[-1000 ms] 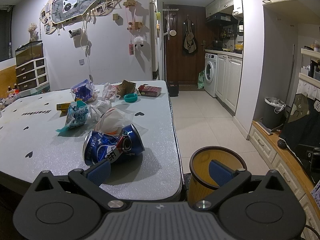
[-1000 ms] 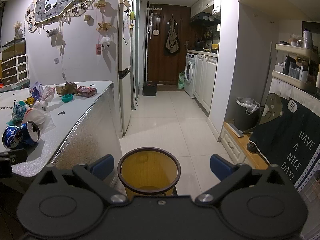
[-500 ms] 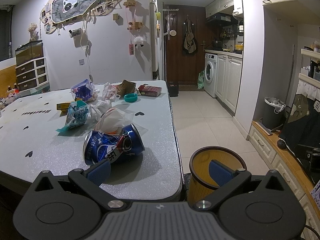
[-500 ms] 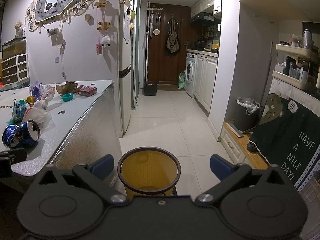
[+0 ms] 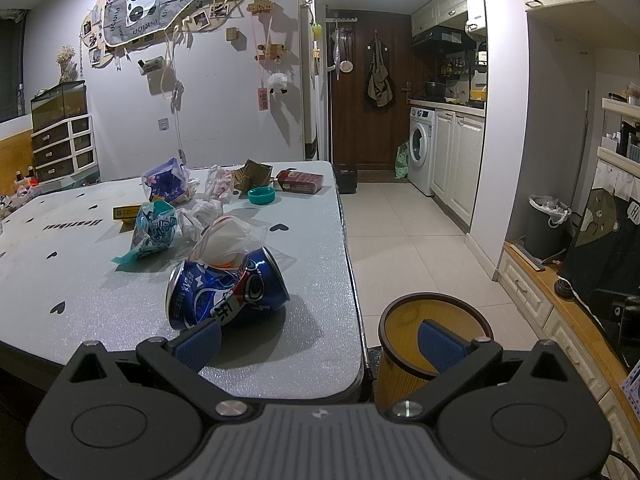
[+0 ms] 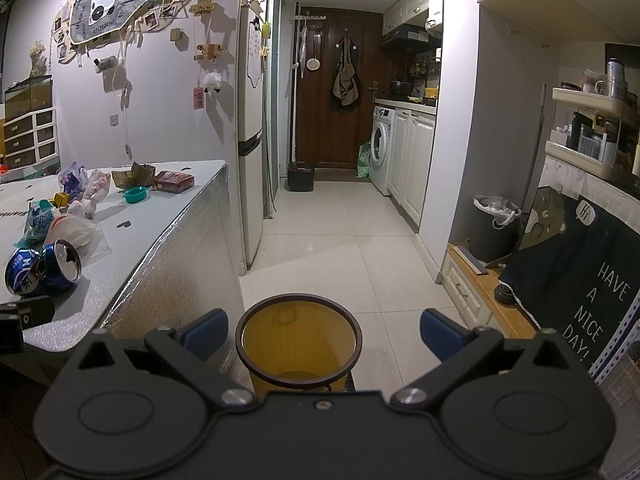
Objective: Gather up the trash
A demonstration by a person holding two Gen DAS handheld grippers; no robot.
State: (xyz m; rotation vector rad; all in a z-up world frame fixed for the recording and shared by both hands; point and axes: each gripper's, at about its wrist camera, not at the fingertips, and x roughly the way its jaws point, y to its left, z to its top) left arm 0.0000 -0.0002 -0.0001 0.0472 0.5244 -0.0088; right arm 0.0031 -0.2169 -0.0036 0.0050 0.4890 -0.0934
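Both grippers spread, holding nothing. We hang the right gripper (image 6: 323, 330) over the yellow bin (image 6: 298, 330) on the floor at the table's near right corner, probably so trash drops straight in. Left gripper (image 5: 318, 338) lines up on the crushed blue can (image 5: 226, 292), lying nearest on the table (image 5: 316, 264); Chinese lettering, brand unreadable. Farther: wrappers, tissues, teal lid (image 5: 261, 195), red box (image 5: 300, 181). Tabletop print reads "Heartbeat" upside down. Right-side cloth: "HAVE A NICE DAY!"

bin (image 5: 404, 372) base hidden behind left gripper; can (image 6: 40, 268) print unreadable.
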